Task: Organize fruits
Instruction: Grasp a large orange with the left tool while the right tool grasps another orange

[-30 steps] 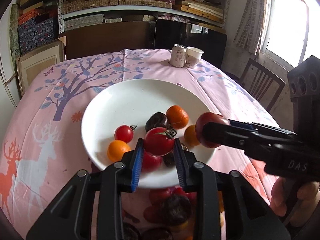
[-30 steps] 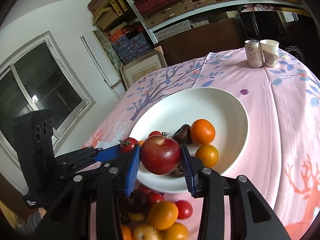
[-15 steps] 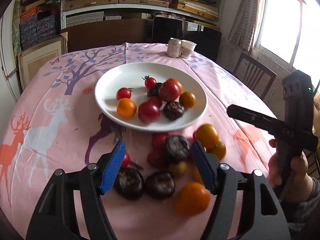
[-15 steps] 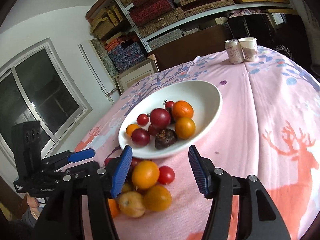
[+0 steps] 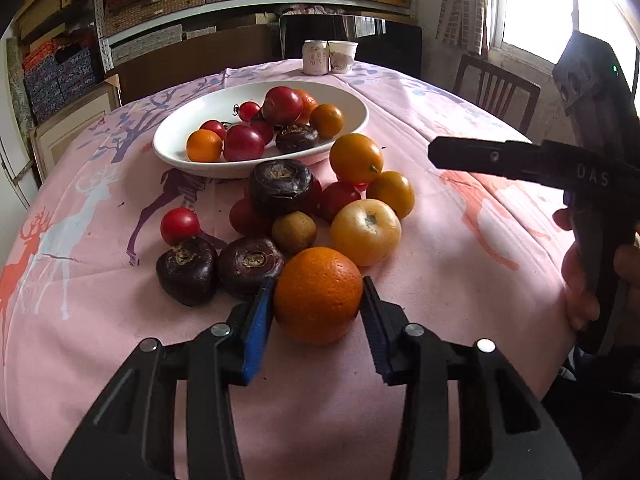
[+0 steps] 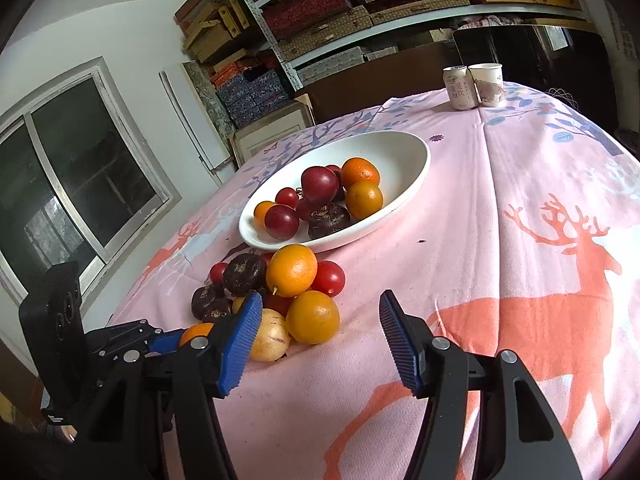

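Observation:
A white plate (image 5: 176,144) holds several tomatoes, oranges and a dark fruit; it also shows in the right wrist view (image 6: 416,160). In front of it lies a pile of loose fruit (image 5: 304,208). My left gripper (image 5: 318,304) has its blue pads on both sides of a large orange (image 5: 318,294) at the pile's near edge, on the cloth. My right gripper (image 6: 318,316) is open and empty, low above the cloth, just right of the pile (image 6: 292,280), with an orange (image 6: 313,317) near its left pad.
A pink tablecloth with deer and tree prints (image 6: 520,240) covers the table. A can (image 5: 315,57) and a paper cup (image 5: 342,56) stand at the far edge. A wooden chair (image 5: 496,88) is at the far right. Shelves with boxes line the back wall.
Both grippers let go of their fruit over the plate and drew back to the pile. My left gripper has now closed around the large orange. My right gripper stays open.

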`<state>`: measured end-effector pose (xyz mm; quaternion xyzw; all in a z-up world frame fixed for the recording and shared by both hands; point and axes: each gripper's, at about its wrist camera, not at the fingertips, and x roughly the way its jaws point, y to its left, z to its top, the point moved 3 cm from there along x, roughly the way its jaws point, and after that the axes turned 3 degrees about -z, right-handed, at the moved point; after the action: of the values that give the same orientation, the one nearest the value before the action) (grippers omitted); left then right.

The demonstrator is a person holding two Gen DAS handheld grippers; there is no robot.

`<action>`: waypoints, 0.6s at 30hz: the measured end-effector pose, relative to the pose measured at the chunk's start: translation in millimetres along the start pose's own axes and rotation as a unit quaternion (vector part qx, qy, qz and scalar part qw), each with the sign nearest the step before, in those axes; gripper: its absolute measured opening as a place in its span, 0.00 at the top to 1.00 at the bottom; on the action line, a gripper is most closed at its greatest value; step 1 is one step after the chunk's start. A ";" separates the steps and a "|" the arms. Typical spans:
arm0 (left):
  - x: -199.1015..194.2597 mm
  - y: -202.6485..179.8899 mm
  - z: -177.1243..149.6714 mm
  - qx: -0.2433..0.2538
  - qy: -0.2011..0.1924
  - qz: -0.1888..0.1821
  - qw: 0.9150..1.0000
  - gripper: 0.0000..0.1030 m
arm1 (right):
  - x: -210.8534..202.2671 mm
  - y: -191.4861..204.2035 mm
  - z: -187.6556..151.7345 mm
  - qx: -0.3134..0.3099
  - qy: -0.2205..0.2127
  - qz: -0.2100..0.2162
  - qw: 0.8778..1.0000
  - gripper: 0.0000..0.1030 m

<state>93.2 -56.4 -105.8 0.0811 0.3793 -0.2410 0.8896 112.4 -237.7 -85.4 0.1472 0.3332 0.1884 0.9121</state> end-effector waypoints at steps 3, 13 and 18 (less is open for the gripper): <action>-7.1 5.8 0.7 -0.013 -0.018 -0.007 1.000 0.60 | 1.1 -0.1 -1.5 0.001 0.006 0.004 1.000 0.40; -21.9 25.8 1.7 -0.068 -0.056 -0.014 0.996 0.60 | 14.6 17.6 -10.8 -0.049 0.049 -0.005 0.998 0.60; -23.4 22.8 0.5 -0.061 -0.061 -0.013 0.996 0.60 | 25.0 13.0 -4.9 -0.027 0.063 -0.023 0.997 0.62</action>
<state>90.7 -28.1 -89.7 0.0067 0.3393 -0.2331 0.9113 123.6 -214.5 -97.8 0.1027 0.3882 0.1849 0.8970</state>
